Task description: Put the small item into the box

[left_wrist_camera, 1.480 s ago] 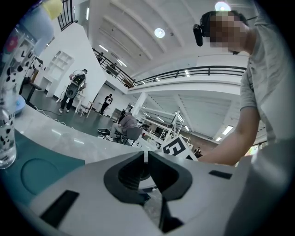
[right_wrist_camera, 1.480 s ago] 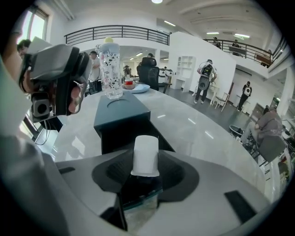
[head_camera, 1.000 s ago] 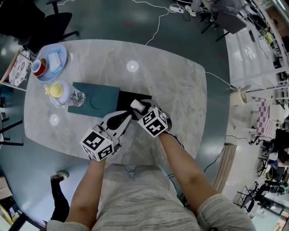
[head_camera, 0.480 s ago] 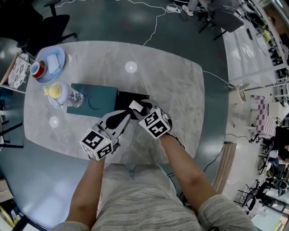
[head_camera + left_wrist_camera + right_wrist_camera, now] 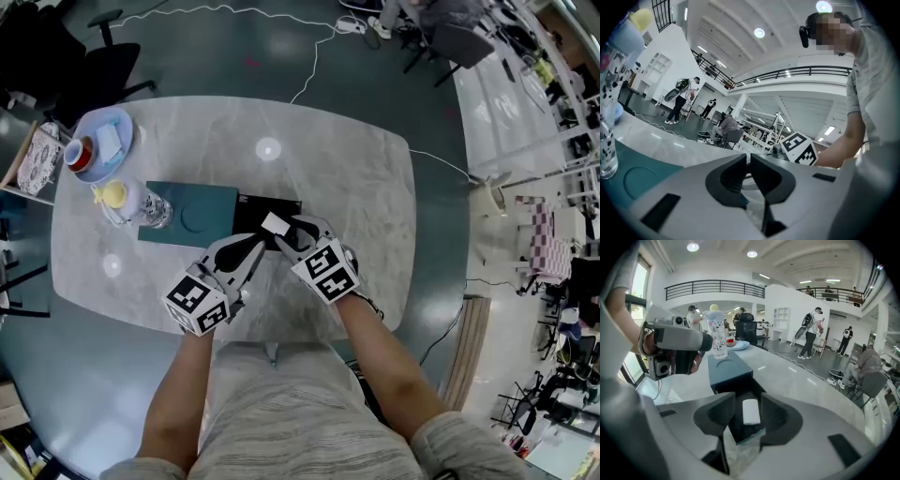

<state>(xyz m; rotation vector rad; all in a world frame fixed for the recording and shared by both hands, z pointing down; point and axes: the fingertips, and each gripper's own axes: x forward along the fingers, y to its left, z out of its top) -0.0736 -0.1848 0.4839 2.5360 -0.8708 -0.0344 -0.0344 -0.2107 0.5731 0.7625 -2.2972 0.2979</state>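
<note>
A small white item lies between the jaws of my right gripper over the open black box. A dark gap shows on the item's left side, and the jaws are closing slightly. From the head view the white item sits at the right gripper tips, inside the black box. The teal lid lies to the box's left. My left gripper rests just in front of the box. Its jaws stand nearly together with nothing between them.
A clear bottle with a yellow cap stands at the lid's far left end. A blue plate holding a red-rimmed cup is at the table's left back corner. The marble table has its front edge close under both grippers.
Both grippers stay by the black box and the white item keeps its place between the right jaws. Only the head view has shifted a little.
</note>
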